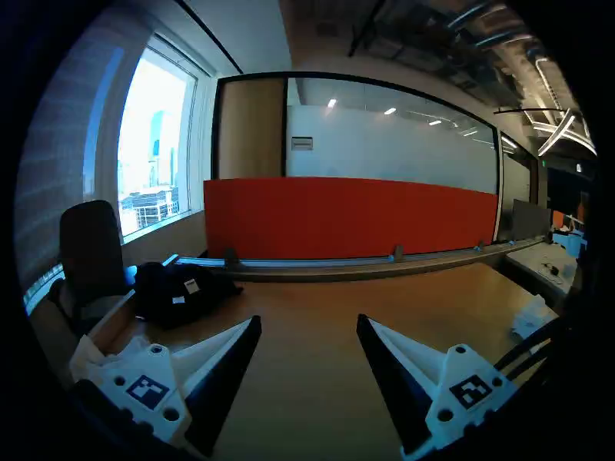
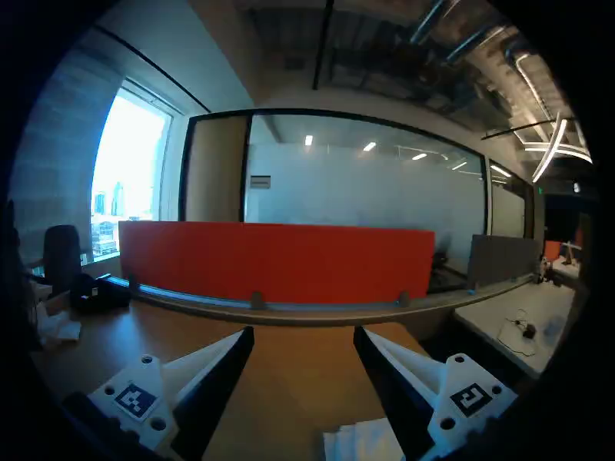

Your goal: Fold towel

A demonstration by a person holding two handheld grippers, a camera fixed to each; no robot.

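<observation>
Left gripper point(image 1: 307, 338) and right gripper point(image 2: 304, 346) over the desk point(image 1: 323, 300).
I saw both spread wide, holding nothing; a white towel point(image 2: 361, 444) lay by the right one.

No text can be read. A small sign point(image 1: 301, 143) on the wall at upper centre is too small to be made out. White tags point(image 1: 191, 286) on the black bag point(image 1: 181, 296) at lower left are blurred. Only patterns are carried by the square markers point(image 1: 147, 390) on the left gripper point(image 1: 307, 338).
</observation>
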